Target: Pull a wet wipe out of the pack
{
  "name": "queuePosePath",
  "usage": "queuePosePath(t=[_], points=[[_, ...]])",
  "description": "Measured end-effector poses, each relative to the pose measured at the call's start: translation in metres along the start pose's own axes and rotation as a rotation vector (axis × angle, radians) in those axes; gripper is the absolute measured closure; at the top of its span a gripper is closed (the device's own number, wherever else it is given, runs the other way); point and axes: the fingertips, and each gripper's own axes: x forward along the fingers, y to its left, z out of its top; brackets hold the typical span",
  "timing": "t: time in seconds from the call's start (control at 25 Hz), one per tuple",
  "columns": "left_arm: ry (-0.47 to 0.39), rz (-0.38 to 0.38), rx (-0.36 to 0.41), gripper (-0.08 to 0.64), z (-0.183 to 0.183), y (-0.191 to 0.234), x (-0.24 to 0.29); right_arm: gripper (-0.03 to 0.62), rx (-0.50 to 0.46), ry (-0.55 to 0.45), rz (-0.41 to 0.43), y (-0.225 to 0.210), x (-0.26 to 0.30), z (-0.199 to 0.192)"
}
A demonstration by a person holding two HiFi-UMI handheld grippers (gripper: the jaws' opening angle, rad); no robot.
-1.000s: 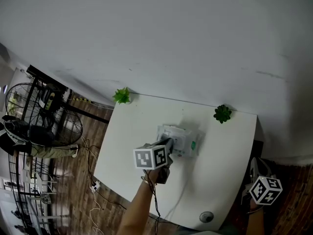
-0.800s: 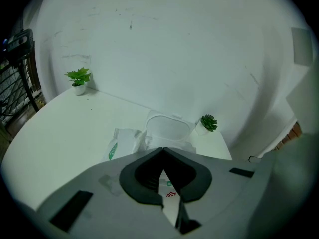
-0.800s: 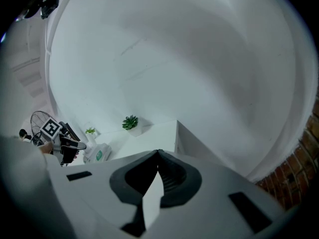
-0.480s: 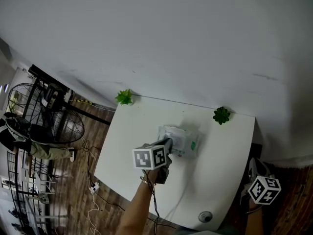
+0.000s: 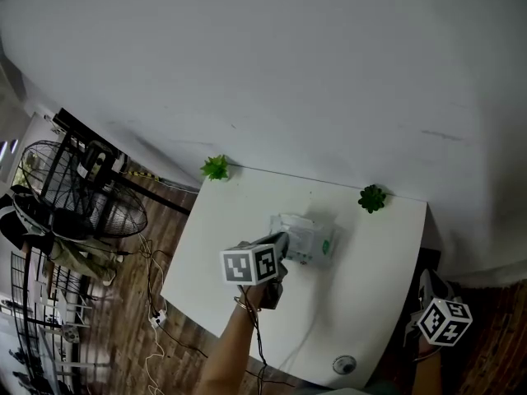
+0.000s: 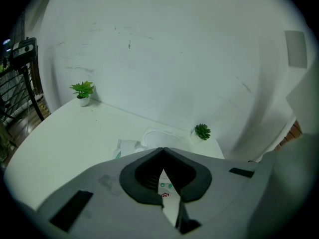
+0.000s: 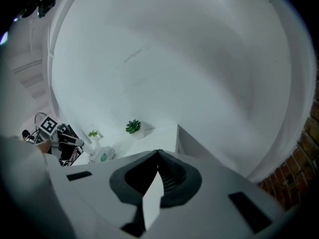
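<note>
Our left arm (image 5: 233,348) is bare and stretches forward. It holds our left gripper (image 6: 162,150) out in front of us, pointing away. The tips of its jaws touch each other. Our right gripper (image 7: 158,152) sits low by our right side, well apart from the left one. Its jaws are pressed together too. Just a bit of our right wrist (image 5: 426,360) shows.
</note>
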Motion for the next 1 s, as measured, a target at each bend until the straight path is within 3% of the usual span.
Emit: queuePosePath(t=[0.68,1.0], points=[[-0.091,-0.011,0.012,0.548,0.02,-0.018,-0.041,0.591,-0.015,-0.042,0.048,0.013,-0.014,0.012],[-0.228,-0.01,0.029,0.548,0.024,-0.033,-0.084,0.591,-0.07,-0.063,0.101,0.039,-0.023,0.022]])
